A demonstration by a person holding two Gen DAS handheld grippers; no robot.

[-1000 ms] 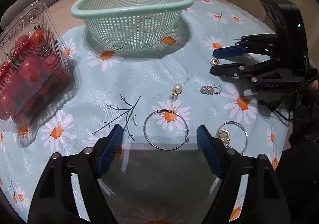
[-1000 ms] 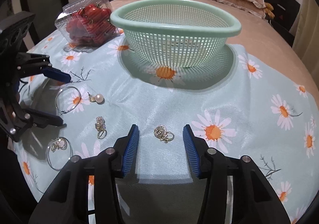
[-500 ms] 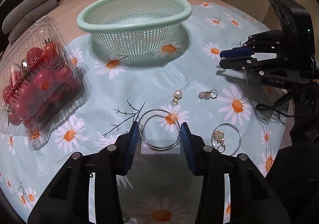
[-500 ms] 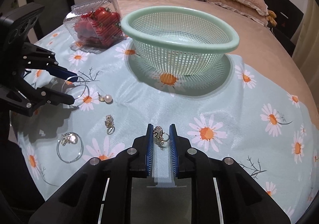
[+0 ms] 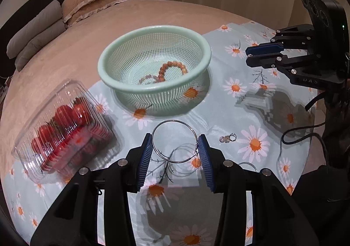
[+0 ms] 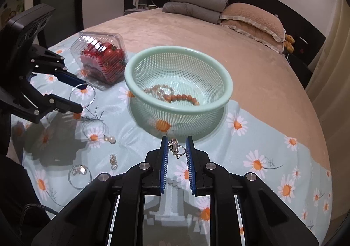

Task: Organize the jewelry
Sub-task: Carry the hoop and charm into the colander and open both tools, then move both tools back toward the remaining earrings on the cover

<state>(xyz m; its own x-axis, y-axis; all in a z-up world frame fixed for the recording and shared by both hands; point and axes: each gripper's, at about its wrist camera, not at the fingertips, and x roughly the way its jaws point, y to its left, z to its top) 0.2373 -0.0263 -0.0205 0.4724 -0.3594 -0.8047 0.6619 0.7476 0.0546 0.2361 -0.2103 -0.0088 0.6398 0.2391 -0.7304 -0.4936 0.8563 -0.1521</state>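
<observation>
Only the right view shows the pearl earring [image 6: 110,139]; left tool [image 5: 176,146] clenches hoop [image 5: 175,141], right tool [image 6: 176,147] clenches charm [image 6: 174,147].

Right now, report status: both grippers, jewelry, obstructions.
Left gripper shut on large silver hoop earring, lifted. Right gripper shut on small jewelled charm. Mint-green plastic colander ahead, path open.

Hoop [image 5: 174,141]: thin polished metal. Basket [image 5: 198,37]: matt perforated green plastic. Beads [image 5: 172,66]: smooth, glossy. Punnet [image 5: 54,127]: clear ribbed plastic. Cloth [image 5: 240,119]: satin sheen. Pads [image 5: 145,158]: ridged blue rubber.
</observation>
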